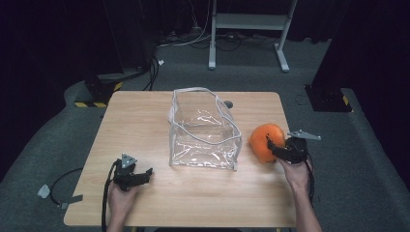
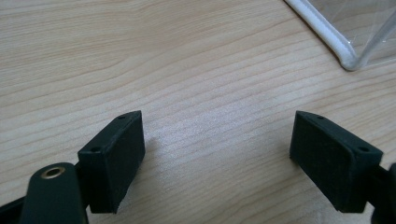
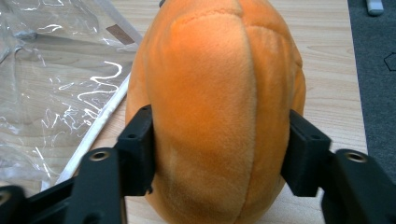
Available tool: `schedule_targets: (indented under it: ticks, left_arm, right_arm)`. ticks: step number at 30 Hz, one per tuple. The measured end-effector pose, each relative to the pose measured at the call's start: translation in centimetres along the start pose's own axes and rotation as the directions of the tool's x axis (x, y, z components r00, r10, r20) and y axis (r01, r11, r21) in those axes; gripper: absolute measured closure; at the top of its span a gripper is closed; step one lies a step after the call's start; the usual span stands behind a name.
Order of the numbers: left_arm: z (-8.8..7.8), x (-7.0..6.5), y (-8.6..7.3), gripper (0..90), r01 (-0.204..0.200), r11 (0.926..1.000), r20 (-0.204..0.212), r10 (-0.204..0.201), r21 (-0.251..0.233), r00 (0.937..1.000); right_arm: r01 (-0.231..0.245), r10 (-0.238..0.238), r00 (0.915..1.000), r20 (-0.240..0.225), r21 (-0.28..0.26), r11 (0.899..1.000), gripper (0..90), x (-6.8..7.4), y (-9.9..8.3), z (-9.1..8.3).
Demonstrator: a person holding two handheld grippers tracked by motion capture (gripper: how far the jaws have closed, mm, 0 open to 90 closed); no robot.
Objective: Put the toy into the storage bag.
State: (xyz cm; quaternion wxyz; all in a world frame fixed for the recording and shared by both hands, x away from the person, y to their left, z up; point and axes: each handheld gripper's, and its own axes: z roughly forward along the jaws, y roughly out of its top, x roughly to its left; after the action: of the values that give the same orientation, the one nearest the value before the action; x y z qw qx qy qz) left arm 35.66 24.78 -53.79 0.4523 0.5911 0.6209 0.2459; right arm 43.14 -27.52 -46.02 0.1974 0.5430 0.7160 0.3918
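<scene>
Plastic walls of the clear bag (image 1: 205, 130) at mid-table enclose nothing we can see. Right of it, our right gripper (image 1: 273, 146) clamps the orange plush ball (image 1: 265, 140); our left gripper (image 1: 146, 172) rests released, near left.

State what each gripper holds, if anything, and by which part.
The right gripper clamps the orange plush ball across its near end, one pad on each side. The left gripper is open over the table.
</scene>
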Motion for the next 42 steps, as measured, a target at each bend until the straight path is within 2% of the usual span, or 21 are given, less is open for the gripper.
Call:
schedule_targets:
  ticks: [1,6,9,11,13,20,24,29,42]
  left_arm:
    - [0.0,0.0,0.0,18.0,-0.001,1.0,0.0,0.001,0.0,1.0]
    - [0.0,0.0,0.0,18.0,-0.001,1.0,-0.002,0.001,0.0,1.0]
    - [0.0,0.0,0.0,18.0,0.0,1.0,-0.002,0.0,0.001,1.0]
    - [0.0,0.0,0.0,18.0,0.001,1.0,-0.002,-0.001,0.0,1.0]
    - [-0.1,0.0,0.0,18.0,-0.004,1.0,-0.002,0.004,0.004,1.0]
    - [-0.1,0.0,0.0,18.0,-0.004,1.0,-0.002,0.004,0.004,1.0]
    - [-0.1,0.0,0.0,18.0,-0.004,1.0,-0.002,0.004,0.004,1.0]
    - [0.0,-0.1,0.0,18.1,0.01,0.9999,-0.002,-0.01,-0.005,0.9999]
    - [0.0,-0.1,0.0,18.1,0.016,0.9998,-0.002,-0.016,-0.009,0.9999]
  right_arm:
    - [0.0,0.0,1.0,0.0,0.0,1.0,45.5,0.0,0.0,0.0]
    - [-0.009,0.009,0.9999,-0.013,-0.013,1.0,59.4,0.1,0.0,-0.3]
    - [-0.003,0.003,0.9999,-0.016,-0.022,1.0,63.3,0.2,0.1,-0.5]
    - [-0.02,0.019,0.9992,-0.034,-0.026,0.999,64.5,0.2,0.2,-0.7]
    - [-0.023,0.021,0.9982,-0.056,-0.038,0.999,64.9,0.2,0.4,-1.0]
    - [-0.003,0.001,0.9978,-0.067,-0.035,0.999,65.1,0.8,0.9,-1.5]
    - [0.003,-0.006,0.9958,-0.092,-0.036,0.999,65.0,1.2,1.2,-1.8]
    - [0.011,-0.015,0.9932,-0.116,-0.036,0.999,64.6,1.6,1.5,-2.0]
    - [0.016,-0.022,0.9904,-0.136,-0.049,0.999,64.5,2.1,2.0,-3.4]
